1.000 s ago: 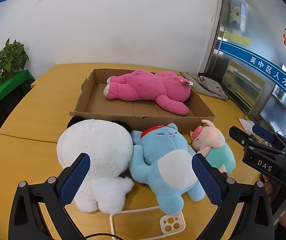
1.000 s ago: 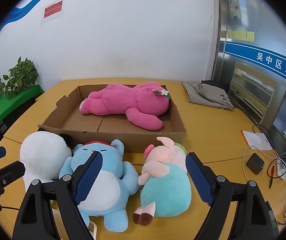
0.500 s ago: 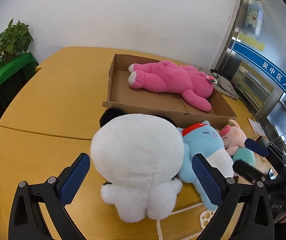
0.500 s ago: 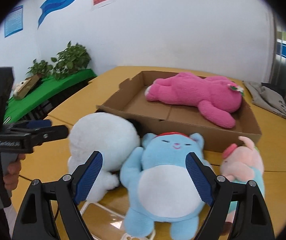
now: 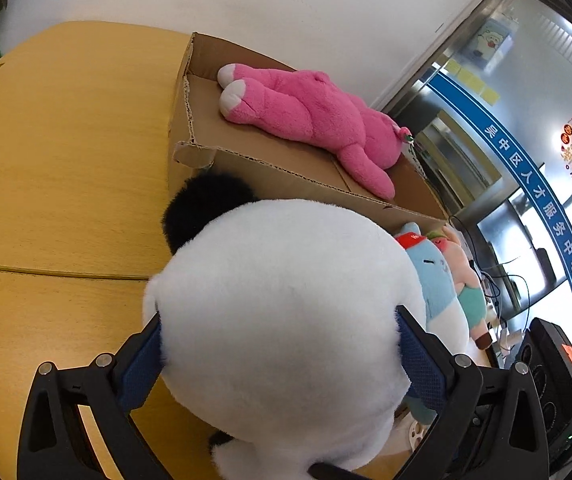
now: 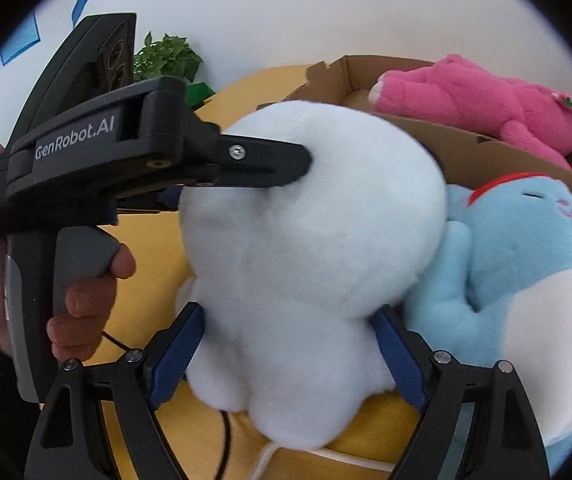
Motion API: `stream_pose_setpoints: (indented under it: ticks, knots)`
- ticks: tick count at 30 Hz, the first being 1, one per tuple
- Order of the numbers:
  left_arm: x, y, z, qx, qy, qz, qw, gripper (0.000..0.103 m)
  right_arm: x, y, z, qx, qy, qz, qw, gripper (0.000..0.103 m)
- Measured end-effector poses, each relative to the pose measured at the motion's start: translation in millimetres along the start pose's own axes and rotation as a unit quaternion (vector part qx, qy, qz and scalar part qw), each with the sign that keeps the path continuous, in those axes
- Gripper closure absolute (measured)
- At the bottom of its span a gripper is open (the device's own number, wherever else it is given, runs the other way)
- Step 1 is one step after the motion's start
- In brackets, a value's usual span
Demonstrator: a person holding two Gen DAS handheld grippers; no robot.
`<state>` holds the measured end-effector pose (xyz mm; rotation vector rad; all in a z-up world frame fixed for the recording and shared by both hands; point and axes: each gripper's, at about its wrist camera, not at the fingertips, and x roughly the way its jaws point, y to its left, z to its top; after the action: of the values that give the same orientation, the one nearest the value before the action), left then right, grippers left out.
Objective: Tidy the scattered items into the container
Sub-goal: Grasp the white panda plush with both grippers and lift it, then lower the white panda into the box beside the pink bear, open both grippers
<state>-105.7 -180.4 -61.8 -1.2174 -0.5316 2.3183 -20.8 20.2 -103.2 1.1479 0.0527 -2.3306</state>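
Observation:
A big white plush (image 5: 286, 300) with a black ear (image 5: 202, 208) lies on the yellow table (image 5: 66, 160), against the front wall of the cardboard box (image 5: 286, 176). My left gripper (image 5: 280, 360) stands open around its round head, fur brushing both pads. In the right wrist view one left finger (image 6: 270, 164) pokes into the head. My right gripper (image 6: 289, 332) is open astride the white plush's (image 6: 313, 208) lower body. A pink plush (image 5: 313, 116) lies inside the box. A blue plush (image 6: 525, 260) lies right beside the white one.
A pink-and-teal plush (image 5: 465, 276) lies beyond the blue one. A white phone case (image 5: 415, 434) lies under the toys at the front. A person's hand (image 6: 86, 312) grips the left tool. Cables (image 5: 497, 280) trail at the right; a plant (image 6: 166, 60) stands far left.
Both grippers came down and forward onto the white plush. The right one swung left, from the blue and pink-and-teal toys to the white one. Both stayed equally wide.

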Motion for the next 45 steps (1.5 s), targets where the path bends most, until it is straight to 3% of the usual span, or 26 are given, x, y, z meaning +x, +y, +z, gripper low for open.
stream_pose_setpoints:
  ticks: [4, 9, 12, 14, 17, 21, 26, 31, 36, 40, 45]
  knots:
    - [-2, 1, 1, -0.003, 0.015, -0.017, 0.9997, 0.014, 7, 11, -2, -0.020, 0.002, -0.034, 0.999, 0.016]
    - [-3, 0, 0, 0.003, 0.017, -0.017, 0.9997, 0.017, 26, 2, 3, -0.004, 0.020, -0.016, 1.000, 0.016]
    - [-9, -7, -2, 0.013, 0.008, -0.016, 0.9998, 0.019, 27, -1, 3, 0.003, 0.016, -0.008, 1.000, 0.025]
    - [-16, -17, -4, 0.026, -0.001, -0.010, 0.9996, 0.021, 20, -6, 4, 0.010, 0.018, 0.006, 1.000, 0.037]
    - [-36, -38, -1, 0.053, -0.023, -0.012, 0.9982, 0.021, -1, -7, 10, 0.011, 0.008, 0.026, 1.000, 0.041]
    - [-72, -70, 26, 0.089, -0.068, -0.027, 0.9933, 0.021, -48, -1, 30, -0.006, -0.043, 0.032, 0.999, 0.041]
    - [-87, -97, 94, 0.128, -0.099, -0.031, 0.9863, 0.020, -86, -15, 88, -0.013, -0.099, 0.029, 0.995, 0.041]
    - [-59, -100, 165, 0.128, -0.091, -0.023, 0.9873, 0.020, -76, -42, 151, 0.000, -0.104, 0.021, 0.994, 0.041]
    - [-15, -71, 213, 0.093, -0.067, -0.008, 0.9933, 0.019, -27, -77, 204, 0.017, -0.074, 0.017, 0.997, 0.041]
    - [36, -38, 226, 0.063, -0.026, 0.021, 0.9975, 0.019, 27, -100, 216, 0.055, -0.025, 0.028, 0.998, 0.041]
    - [83, 14, 208, 0.012, 0.023, 0.034, 0.9991, 0.015, 88, -111, 202, 0.102, 0.045, 0.028, 0.993, 0.041]
